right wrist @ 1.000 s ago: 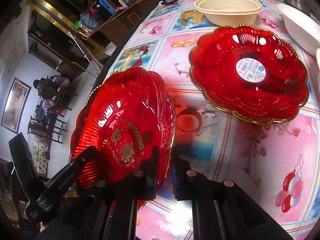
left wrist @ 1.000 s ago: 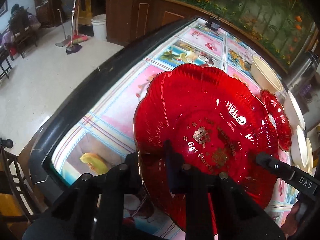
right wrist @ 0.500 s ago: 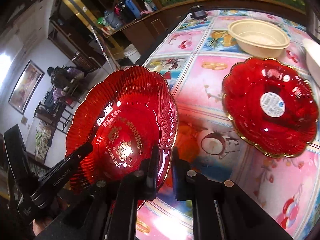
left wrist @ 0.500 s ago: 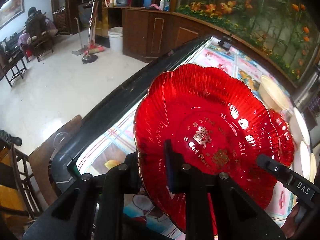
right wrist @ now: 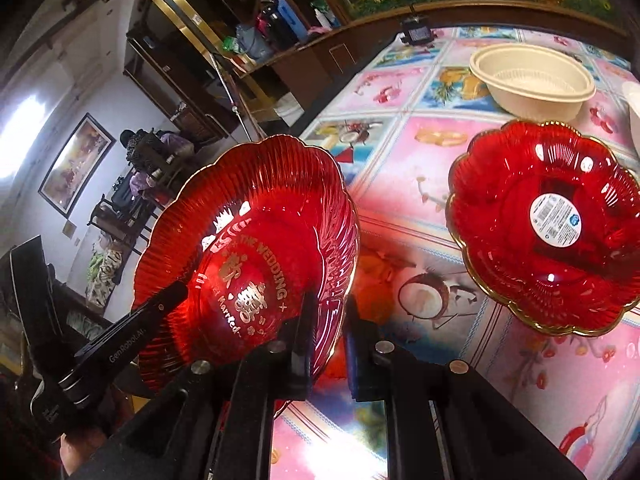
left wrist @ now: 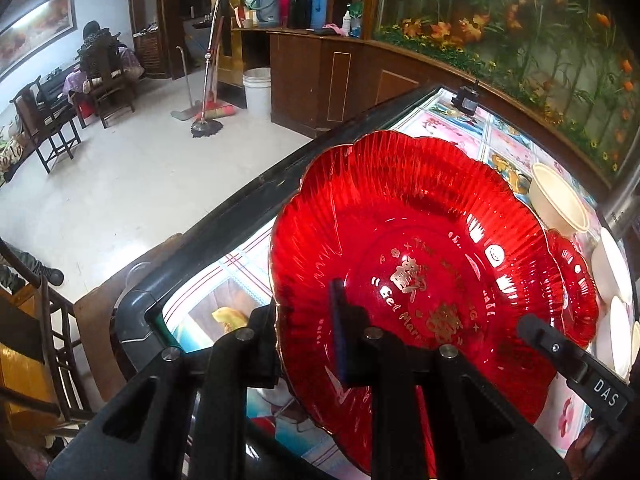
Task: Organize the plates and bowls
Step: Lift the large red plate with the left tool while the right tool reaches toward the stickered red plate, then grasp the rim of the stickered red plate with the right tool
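Since the earlier frame we note the red scalloped plate [left wrist: 400, 240] lifted and tipped further off the desk [right wrist: 400, 152], with more floor showing past its far rim. We record our left tool [left wrist: 308, 320] closed on the plate's near-left rim, one finger above the rim and one beneath. Our right tool [right wrist: 328, 328] is closed on the opposite rim, so the plate hangs between the two tools, tilted, clear of the patterned cloth. Ahead and to the right of the right tool we list a second red plate [right wrist: 548, 228] lying flat on the desk, a round label at its middle. Beyond that plate stands a cream bowl [right wrist: 532, 76], just apart from it. White dishes [left wrist: 612, 276] sit at the far right of the left tool.
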### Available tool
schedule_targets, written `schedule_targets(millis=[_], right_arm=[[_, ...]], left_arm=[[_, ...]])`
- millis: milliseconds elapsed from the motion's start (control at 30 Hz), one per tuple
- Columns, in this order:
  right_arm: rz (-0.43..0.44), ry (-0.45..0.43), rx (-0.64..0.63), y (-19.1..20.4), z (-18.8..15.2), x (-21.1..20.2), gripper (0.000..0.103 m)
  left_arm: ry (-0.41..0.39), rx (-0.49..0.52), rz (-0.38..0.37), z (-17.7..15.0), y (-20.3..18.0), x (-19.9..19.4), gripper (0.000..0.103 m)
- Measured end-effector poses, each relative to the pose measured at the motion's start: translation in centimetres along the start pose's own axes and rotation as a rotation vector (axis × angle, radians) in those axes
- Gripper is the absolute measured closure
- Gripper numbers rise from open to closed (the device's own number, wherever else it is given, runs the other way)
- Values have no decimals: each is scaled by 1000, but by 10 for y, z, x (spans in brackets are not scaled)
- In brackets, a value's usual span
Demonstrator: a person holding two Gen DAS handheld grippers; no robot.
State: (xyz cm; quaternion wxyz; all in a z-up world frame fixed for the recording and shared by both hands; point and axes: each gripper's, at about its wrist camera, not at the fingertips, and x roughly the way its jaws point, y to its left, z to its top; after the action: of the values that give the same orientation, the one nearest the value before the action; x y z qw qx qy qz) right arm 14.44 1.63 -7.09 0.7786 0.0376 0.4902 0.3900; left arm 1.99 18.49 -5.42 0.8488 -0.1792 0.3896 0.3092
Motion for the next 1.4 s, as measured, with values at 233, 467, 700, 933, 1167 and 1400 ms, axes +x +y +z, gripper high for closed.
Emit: schedule_targets(millis=[233,467,700,933,1167,1400], right_arm=[[-71,-6,-19,3,-4,-5,92],[-145,12,4,2,-12,-2,92],[-213,10,14,12,-13,0,91],[-215,43,7,23,-15,4,62],[-195,-15,60,11,-16,-33,39],[-180,-168,207,-40,-32,-110,38]], left_arm=[[32,34,-37,-1,-6,9,86],[78,63,-83,-4,-9,25,86],[109,74,-150,-2,-3,38,85],[119,103,-197,-3,2,31,25],[102,-50,-238,8,43,9,25],[-30,18,-348,29,7,-36,24]])
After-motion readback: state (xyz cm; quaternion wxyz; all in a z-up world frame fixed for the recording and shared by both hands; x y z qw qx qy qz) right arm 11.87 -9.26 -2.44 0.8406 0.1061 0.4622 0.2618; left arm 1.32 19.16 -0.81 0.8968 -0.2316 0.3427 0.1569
